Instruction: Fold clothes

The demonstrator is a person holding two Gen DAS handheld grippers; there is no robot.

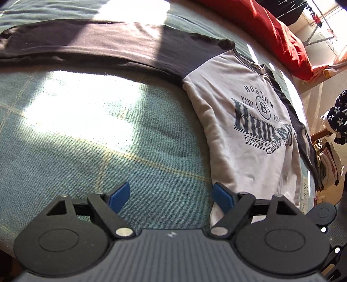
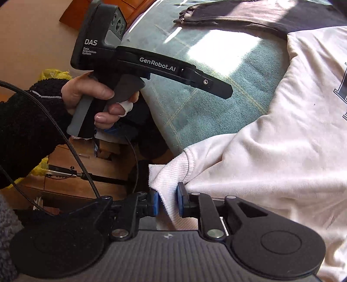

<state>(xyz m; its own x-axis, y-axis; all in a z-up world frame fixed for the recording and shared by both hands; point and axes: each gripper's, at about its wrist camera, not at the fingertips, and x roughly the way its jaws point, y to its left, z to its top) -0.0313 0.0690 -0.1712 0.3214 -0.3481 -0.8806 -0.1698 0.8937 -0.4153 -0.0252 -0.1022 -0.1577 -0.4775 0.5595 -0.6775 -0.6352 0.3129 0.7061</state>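
The right wrist view shows the sweatshirt point(image 2: 282, 134) lying face up on the bed point(image 2: 206, 91), and the ribbed corner of its hem point(image 2: 167, 180) sits pinched between the blue pads of the right gripper point(image 2: 168, 200), whose jaws are drawn in on the cloth. From that corner the white body runs away and to the right. One dark sleeve point(image 2: 249, 15) stretches out flat to the far left across the green checked cover.

In the left wrist view the sweatshirt point(image 1: 249, 121) lies to the right of the left gripper point(image 1: 171, 196). Its jaws stand wide apart with only bedcover between them, and the right-hand pad touches or just overlaps the near edge of the hem. The garment's long axis runs from that hem up and away to the collar point(image 1: 251, 59). The sleeve point(image 1: 86, 47) lies crosswise to this axis, reaching far left over the bed point(image 1: 86, 130).

Of the two tools, the right one already has the cloth. The left one, held in the person's left hand point(image 2: 95, 95), sits just beside the hem on the sleeve side. Whatever fold comes, I judge it turns on this: the hem is the near edge, the collar the far one, and the spread sleeve lies out to the left, nearer the empty gripper. A red quilt point(image 1: 271, 28) is heaped beyond the collar, clear of the shirt.
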